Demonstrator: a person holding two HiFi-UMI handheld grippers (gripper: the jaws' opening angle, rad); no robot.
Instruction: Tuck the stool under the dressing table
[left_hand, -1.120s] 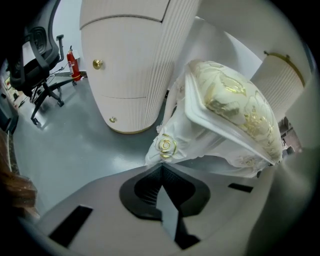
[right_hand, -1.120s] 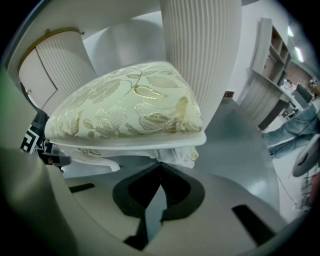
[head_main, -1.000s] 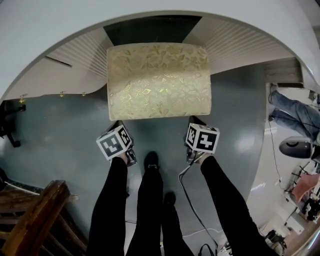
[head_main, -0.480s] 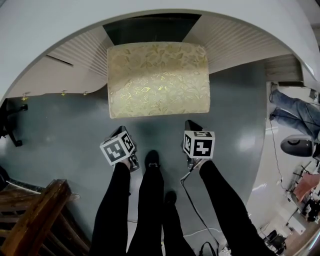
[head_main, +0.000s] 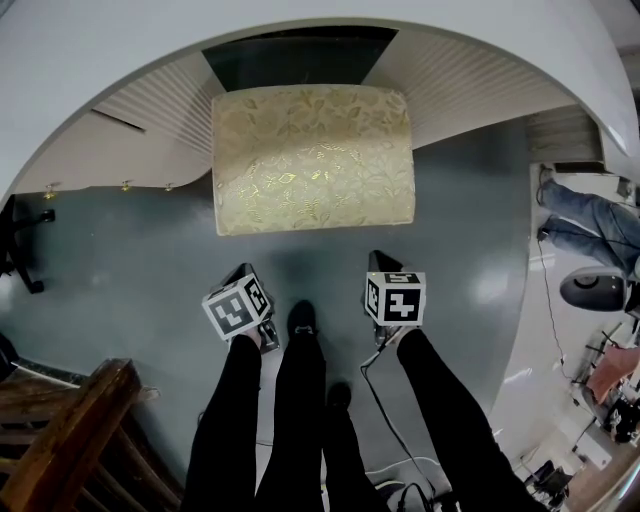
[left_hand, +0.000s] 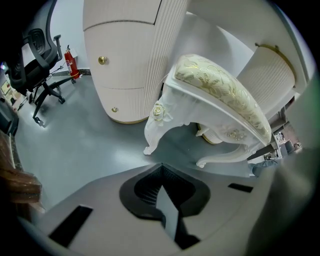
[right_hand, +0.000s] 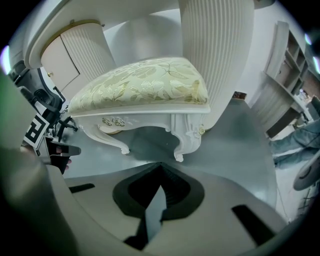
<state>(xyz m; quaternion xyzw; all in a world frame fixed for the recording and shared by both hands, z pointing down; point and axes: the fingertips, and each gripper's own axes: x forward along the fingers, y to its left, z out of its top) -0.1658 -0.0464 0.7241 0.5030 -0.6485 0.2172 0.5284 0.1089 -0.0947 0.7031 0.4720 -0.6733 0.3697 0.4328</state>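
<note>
The stool (head_main: 313, 158) has a gold floral cushion and white carved legs. Its far end sits in the opening between the two ribbed cabinets of the white dressing table (head_main: 100, 40). Both grippers hang on the near side of it, apart from its front edge. My left gripper (head_main: 240, 270) is shut with nothing in it and faces the stool's (left_hand: 220, 95) left front leg. My right gripper (head_main: 378, 258) is also shut and holds nothing; it faces the stool's (right_hand: 145, 82) right front leg. In the gripper views the jaws meet at the left gripper (left_hand: 161, 172) and the right gripper (right_hand: 160, 170).
A dark wooden chair (head_main: 70, 430) stands at the lower left. An office chair (left_hand: 35, 55) and a red fire extinguisher (left_hand: 70, 62) are left of the cabinet (left_hand: 125, 50). Jeans-clad legs (head_main: 590, 220) lie at the right. A cable (head_main: 380, 400) trails over the grey floor.
Both grippers have drawn back from the stool's front edge toward the person's legs, leaving a gap of floor. The stool stays where it was.
</note>
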